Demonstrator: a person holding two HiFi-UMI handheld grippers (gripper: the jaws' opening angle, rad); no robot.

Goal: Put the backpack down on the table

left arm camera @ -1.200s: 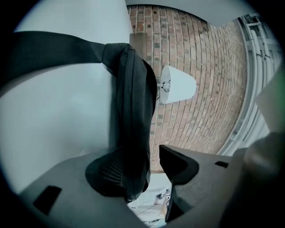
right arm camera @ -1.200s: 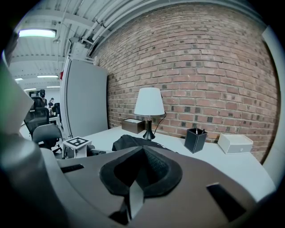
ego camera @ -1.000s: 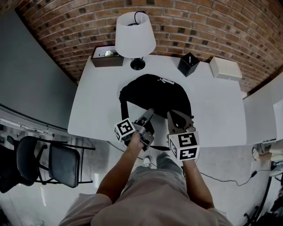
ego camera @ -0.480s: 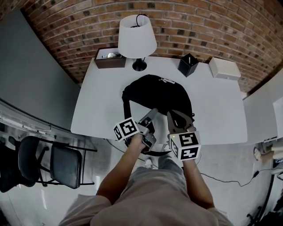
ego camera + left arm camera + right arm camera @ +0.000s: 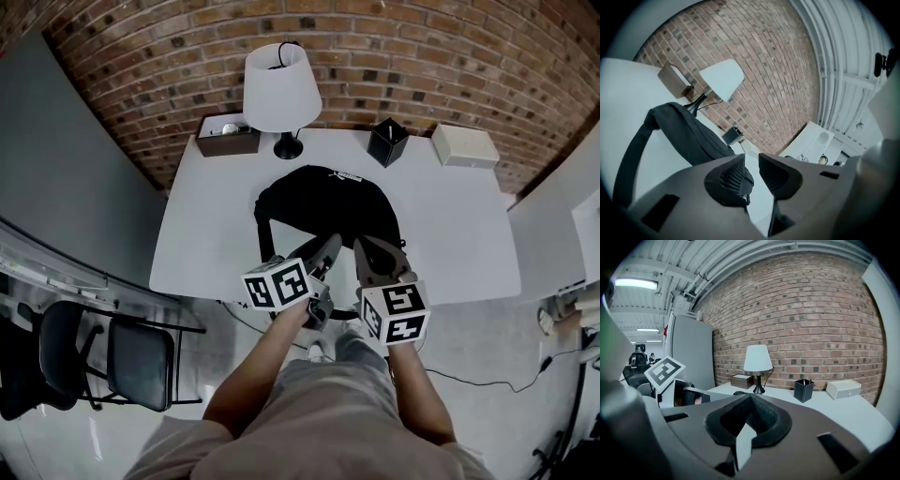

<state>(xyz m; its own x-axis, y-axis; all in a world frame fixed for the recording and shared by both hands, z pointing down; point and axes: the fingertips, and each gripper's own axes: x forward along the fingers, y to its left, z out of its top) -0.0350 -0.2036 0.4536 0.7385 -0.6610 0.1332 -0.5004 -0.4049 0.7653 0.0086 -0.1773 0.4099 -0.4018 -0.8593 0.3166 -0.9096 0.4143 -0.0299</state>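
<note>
Black backpack (image 5: 328, 202) lies flat on white table (image 5: 450, 234), approx. centre – small white logo at far end, shoulder straps twd near edge, one looping along its left side.

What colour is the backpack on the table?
Black; the backpack shows best in the head view.

No text is legible (white mark (image 5: 347, 175) on the backpack (image 5: 328, 206) too small).
</note>
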